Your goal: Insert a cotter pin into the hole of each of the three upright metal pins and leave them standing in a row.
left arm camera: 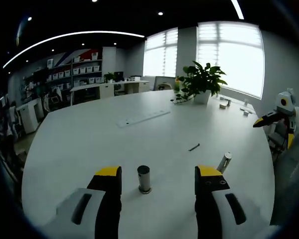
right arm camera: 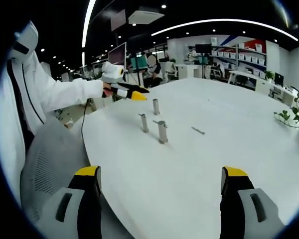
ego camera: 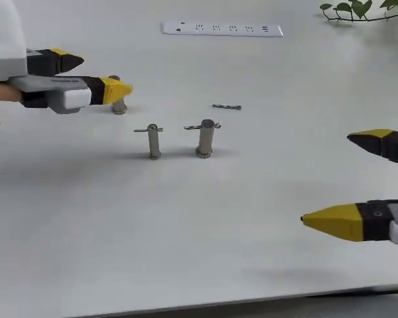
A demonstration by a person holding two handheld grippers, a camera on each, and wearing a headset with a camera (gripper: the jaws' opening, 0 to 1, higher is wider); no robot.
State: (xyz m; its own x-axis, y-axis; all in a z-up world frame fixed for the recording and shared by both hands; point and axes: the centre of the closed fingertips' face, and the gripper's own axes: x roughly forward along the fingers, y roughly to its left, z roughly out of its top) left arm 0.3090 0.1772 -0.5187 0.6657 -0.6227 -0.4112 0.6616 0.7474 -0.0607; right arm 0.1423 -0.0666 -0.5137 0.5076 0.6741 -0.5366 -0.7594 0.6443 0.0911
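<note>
**Head view.** The left gripper (ego camera: 106,74) is hovering with its jaws apart, gripping nothing. Its yellow tip is covering the top of the bare pin (ego camera: 119,106). This placement probably serves to steady that pin for fitting. The 2 fitted pins (ego camera: 153,141) (ego camera: 205,138) are standing upright side by side, each carrying a cotter through its head. The loose cotter (ego camera: 226,106) is lying flat on the table (ego camera: 186,252), just beyond the fitted pins and well apart from both grippers. The right gripper (ego camera: 325,177) is hanging wide open and empty, well apart from all 3 pins. It is likely free to fetch the loose cotter.

**Left gripper view.** The bare pin (left arm camera: 144,179) is standing between the 2 open jaws and touching neither. 1 fitted pin (left arm camera: 224,162) is showing just past the right jaw. The loose cotter (left arm camera: 194,147) is lying farther out.

**Right gripper view.** The jaws are spread wide with nothing between them. All 3 pins are standing ahead, the bare pin (right arm camera: 156,106) farthest away and just beside the left gripper (right arm camera: 134,93). The loose cotter (right arm camera: 198,131) is lying to the right of the pins, well ahead of the jaws.
</note>
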